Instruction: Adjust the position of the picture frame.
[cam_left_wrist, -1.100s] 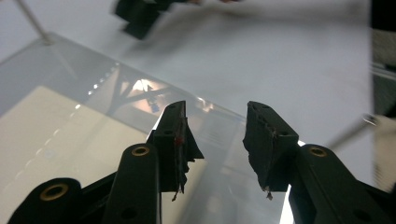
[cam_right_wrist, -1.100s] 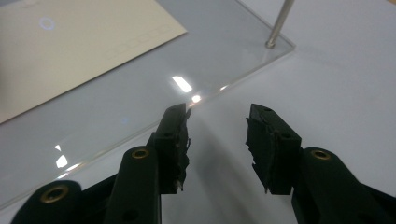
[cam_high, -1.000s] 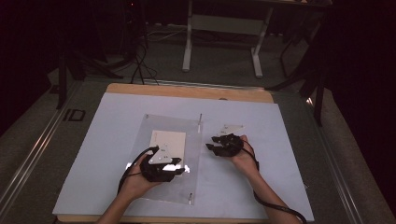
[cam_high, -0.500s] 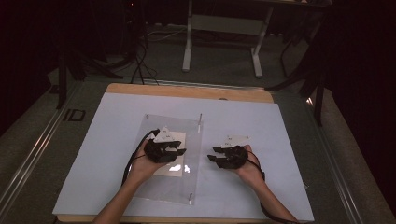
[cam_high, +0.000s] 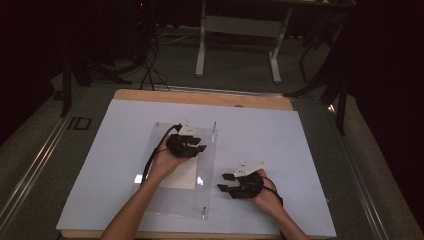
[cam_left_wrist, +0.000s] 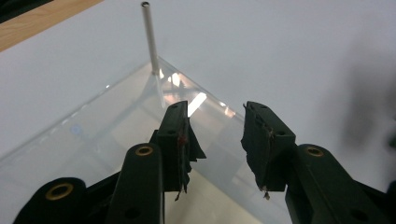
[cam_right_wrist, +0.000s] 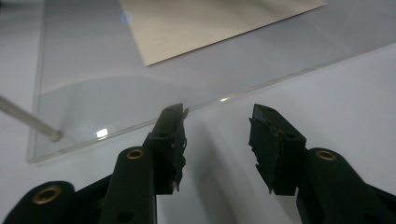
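Clear plate (cam_high: 175, 197): transparent sheet lying flat on the white mat (cam_high: 310, 150), left of the mat's middle, reaching toward the near edge.
Posts: thin upright metal post (cam_high: 214, 127) at the plate's far right corner; a second post (cam_high: 203, 211) at its near right corner.
Paper sheet (cam_high: 182, 175): cream sheet within the plate's outline; above or beneath the plate cannot be told.
Left gripper (cam_high: 196, 144): over the far part of the plate, jaws apart by a moderate gap, nothing between them. In the left gripper view the jaws point at the plate's corner and its post (cam_left_wrist: 150, 37); contact with the plate cannot be told.
Right gripper (cam_high: 225, 181): over bare mat just right of the plate's right edge, near the near right post; jaws wide apart, empty.
Right gripper view: plate edge (cam_right_wrist: 187, 112) lies just ahead of the jaw tips.
Desk (cam_high: 200, 97): wooden top shows as a strip along the mat's far edge.
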